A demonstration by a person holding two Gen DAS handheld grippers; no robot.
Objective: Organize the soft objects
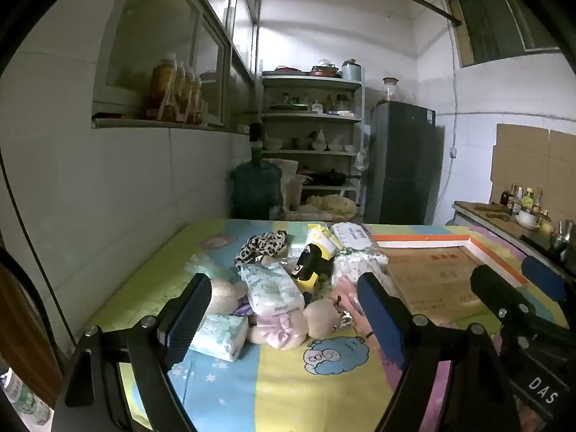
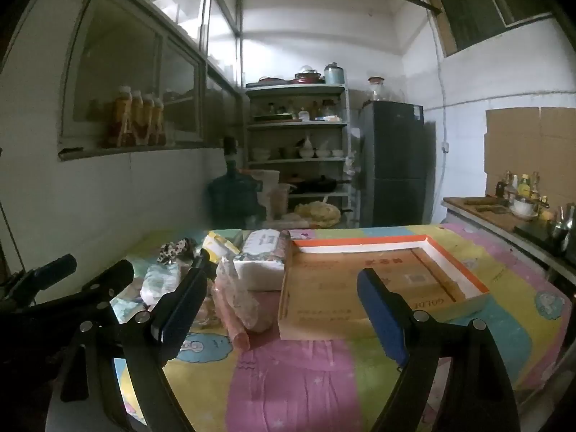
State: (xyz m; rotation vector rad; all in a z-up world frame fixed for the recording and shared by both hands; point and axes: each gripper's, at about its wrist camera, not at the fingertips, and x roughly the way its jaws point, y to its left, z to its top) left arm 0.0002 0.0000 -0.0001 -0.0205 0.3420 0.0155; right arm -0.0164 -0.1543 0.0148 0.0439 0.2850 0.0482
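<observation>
A heap of soft things lies on the cartoon-print tablecloth (image 1: pixel 288 388): a light blue tissue pack (image 1: pixel 220 336), a white wipes pack (image 1: pixel 273 289), a leopard-print cloth (image 1: pixel 261 246), a yellow and black plush (image 1: pixel 310 262), beige plush toys (image 1: pixel 322 318) and pink fabric (image 1: pixel 277 327). My left gripper (image 1: pixel 284 318) hovers open just short of the heap, nothing between its fingers. A shallow cardboard box (image 2: pixel 381 284) with an orange and white rim sits to the right. My right gripper (image 2: pixel 279 316) is open before that box, empty; a white pack (image 2: pixel 259 271) and a clear bag (image 2: pixel 244 298) lie beside the box.
A white wall borders the table's left side. Behind the table stand a water jug (image 1: pixel 255 189), a shelf of dishes (image 1: pixel 311 136) and a dark fridge (image 1: pixel 403 162). A counter with bottles (image 2: pixel 518 198) runs along the right.
</observation>
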